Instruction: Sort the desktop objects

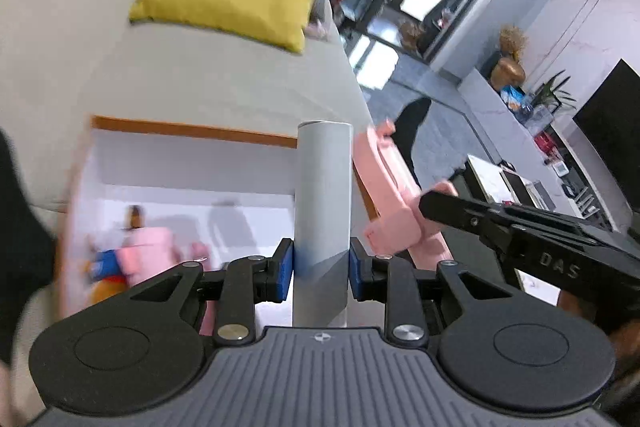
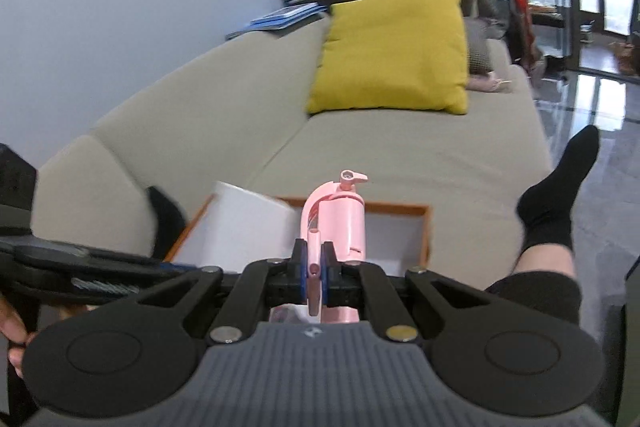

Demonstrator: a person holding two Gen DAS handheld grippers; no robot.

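My left gripper (image 1: 322, 267) is shut on a white cylinder (image 1: 323, 195) and holds it upright above a white box with an orange rim (image 1: 192, 129). The cylinder also shows in the right wrist view (image 2: 240, 227), left of centre. My right gripper (image 2: 316, 267) is shut on the thin handle of a pink fan-like gadget (image 2: 340, 219) and holds it over the same box (image 2: 424, 227). The gadget (image 1: 388, 187) and the right gripper's black body show at the right of the left wrist view. Small pink, blue and orange toys (image 1: 132, 259) lie blurred inside the box.
A grey sofa (image 2: 400, 155) with a yellow cushion (image 2: 392, 51) stands behind the box. A person's leg in a black sock (image 2: 560, 187) is at the right. Books (image 2: 288, 15) are stacked on the sofa back. A TV bench (image 1: 560, 163) with clutter is far right.
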